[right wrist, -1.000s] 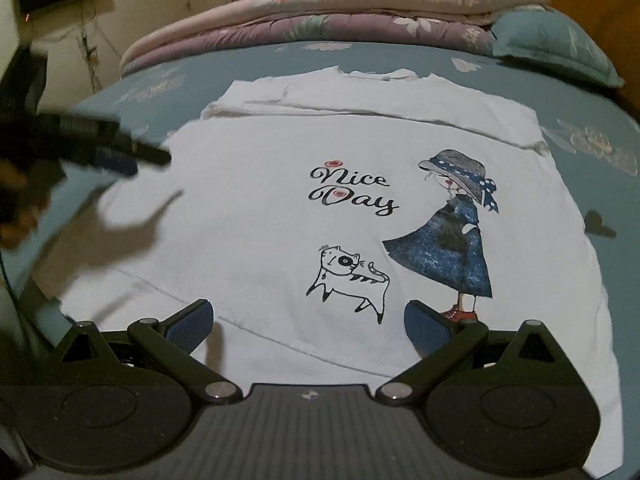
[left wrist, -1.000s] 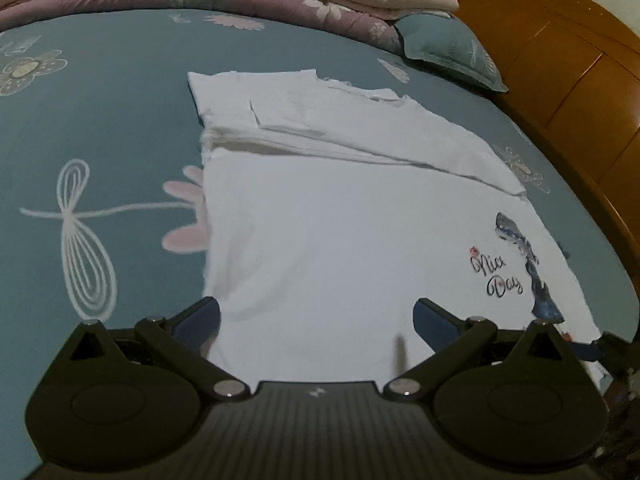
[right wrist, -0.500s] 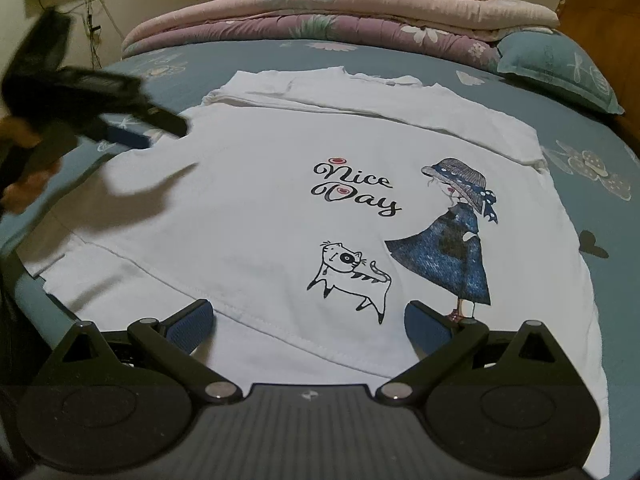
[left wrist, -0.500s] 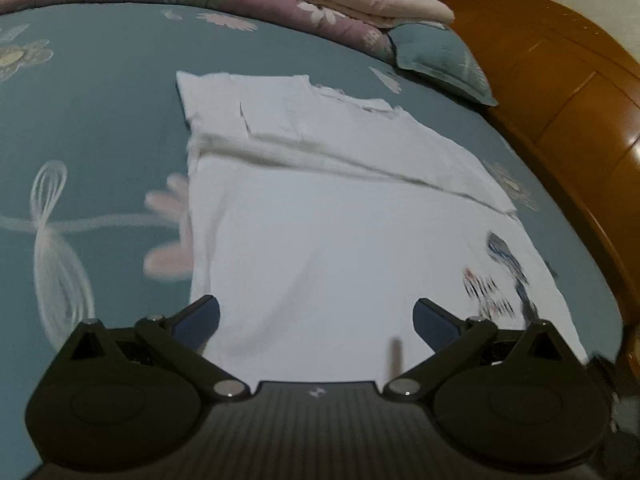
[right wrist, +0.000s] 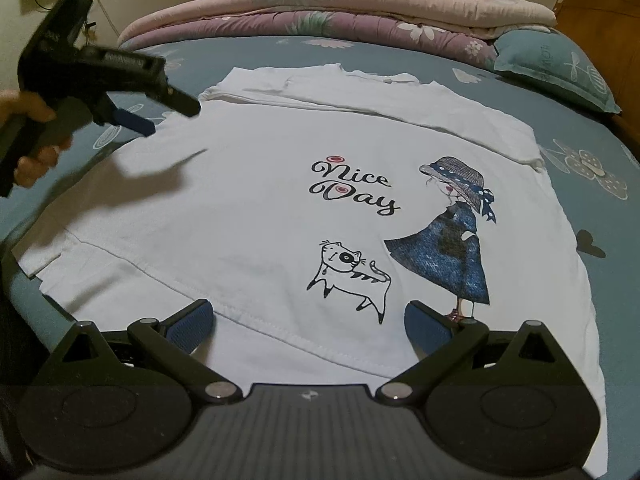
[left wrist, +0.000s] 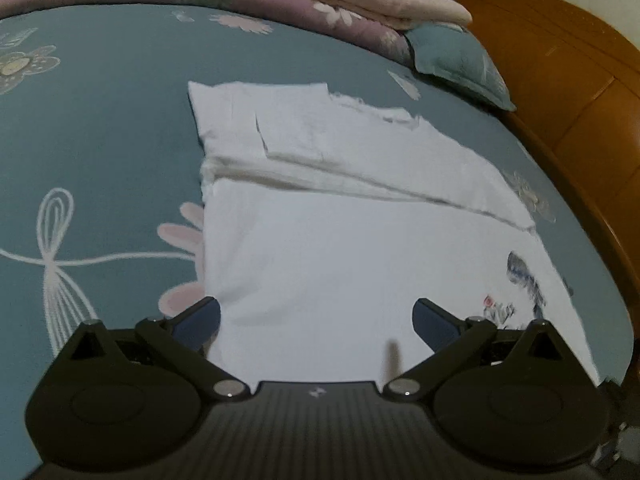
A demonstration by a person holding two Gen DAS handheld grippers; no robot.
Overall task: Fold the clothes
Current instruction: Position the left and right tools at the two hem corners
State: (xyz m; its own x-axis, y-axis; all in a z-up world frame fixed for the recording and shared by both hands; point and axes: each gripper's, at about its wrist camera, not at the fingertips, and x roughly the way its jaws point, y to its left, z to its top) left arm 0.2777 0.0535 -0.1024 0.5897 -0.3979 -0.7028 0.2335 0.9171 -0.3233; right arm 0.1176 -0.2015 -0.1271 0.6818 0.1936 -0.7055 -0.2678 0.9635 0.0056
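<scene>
A white T-shirt [right wrist: 248, 208] with a "Nice Day" print, a girl and a cat lies flat on the teal bed sheet [right wrist: 600, 216]. Its far end is folded over in a band [left wrist: 360, 152]. My right gripper [right wrist: 310, 316] is open and empty, just above the shirt's near hem. My left gripper [left wrist: 316, 316] is open and empty, above the shirt's left side near its edge. In the right wrist view the left gripper [right wrist: 132, 118] hovers in a hand over the shirt's left edge.
Folded pink and purple quilts [right wrist: 340, 12] and a teal pillow [right wrist: 556, 68] lie at the far end of the bed. A wooden headboard [left wrist: 580, 80] runs along the right side. The sheet [left wrist: 100, 140] lies bare to the left of the shirt.
The left gripper has risen and moved farther along the shirt's left edge. The right gripper has drawn back slightly. The shirt has not moved, and both grippers stay open.
</scene>
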